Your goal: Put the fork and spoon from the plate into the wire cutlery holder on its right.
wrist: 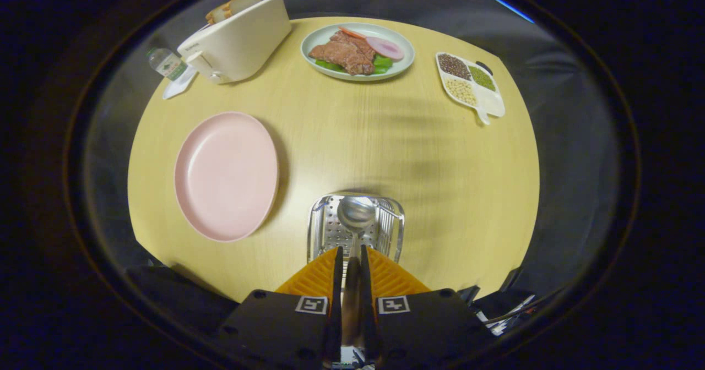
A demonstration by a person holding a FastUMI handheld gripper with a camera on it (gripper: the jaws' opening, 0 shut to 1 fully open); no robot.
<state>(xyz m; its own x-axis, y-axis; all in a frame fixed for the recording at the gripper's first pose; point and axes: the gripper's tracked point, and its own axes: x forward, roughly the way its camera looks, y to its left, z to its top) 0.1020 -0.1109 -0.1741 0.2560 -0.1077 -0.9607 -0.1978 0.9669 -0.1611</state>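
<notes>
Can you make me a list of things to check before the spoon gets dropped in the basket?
1. Spoon held firmly: ok, the hand-held gripper has both fingers pressed on its handle.
2. Spoon over the wire cutlery holder: ok, its bowl hangs above the opening.
3. Holder standing upright on the table: ok.
4. Pink plate cleared: ok, nothing lies on it.
5. Fork already in the holder: cannot tell, the spoon and fingers hide part of the inside.
</notes>
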